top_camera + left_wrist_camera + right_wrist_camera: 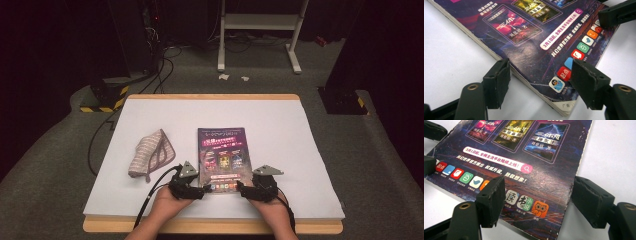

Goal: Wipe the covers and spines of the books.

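From above, the book lies flat mid-surface, the left gripper and right gripper at its near corners. The left gripper view has spread jaws straddling the near left corner. The right gripper view has the near right corner between spread jaws, unpinched.

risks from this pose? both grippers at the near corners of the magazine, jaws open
1. Both grippers, left and right, straddle the near corners of the dark purple glossy magazine lying flat on the white table sheet. Closing may pinch only the cover, likely creasing it.
2. The slick cover could slip from the black pads.
3. Sliding the magazine left might push the striped grey fabric pouch lying apart beside it.
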`<action>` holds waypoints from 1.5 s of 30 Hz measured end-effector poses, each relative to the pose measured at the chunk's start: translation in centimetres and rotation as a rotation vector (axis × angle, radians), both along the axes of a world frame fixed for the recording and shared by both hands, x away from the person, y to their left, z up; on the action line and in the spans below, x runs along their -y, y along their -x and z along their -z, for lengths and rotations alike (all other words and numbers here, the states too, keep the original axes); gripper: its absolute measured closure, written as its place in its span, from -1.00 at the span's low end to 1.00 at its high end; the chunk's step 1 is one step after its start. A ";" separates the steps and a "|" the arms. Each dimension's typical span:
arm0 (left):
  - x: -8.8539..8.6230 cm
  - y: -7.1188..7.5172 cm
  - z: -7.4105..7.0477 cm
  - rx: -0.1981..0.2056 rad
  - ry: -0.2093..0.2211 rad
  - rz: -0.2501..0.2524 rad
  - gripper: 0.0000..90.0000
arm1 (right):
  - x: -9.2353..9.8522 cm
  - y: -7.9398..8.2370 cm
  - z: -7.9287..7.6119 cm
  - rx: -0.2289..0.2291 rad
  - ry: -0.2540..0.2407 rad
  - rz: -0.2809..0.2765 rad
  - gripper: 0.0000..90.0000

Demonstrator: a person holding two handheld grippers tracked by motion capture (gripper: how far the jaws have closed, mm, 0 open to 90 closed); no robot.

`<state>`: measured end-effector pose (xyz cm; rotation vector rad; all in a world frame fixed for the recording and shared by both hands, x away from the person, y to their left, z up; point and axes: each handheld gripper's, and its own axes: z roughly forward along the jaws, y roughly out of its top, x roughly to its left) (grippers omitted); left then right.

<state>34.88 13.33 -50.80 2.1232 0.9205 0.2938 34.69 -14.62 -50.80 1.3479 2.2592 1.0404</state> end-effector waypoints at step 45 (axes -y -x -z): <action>0.2 0.2 0.1 0.022 0.000 -0.017 -0.22 | 0.3 0.1 -0.2 0.017 -0.038 0.022 -0.29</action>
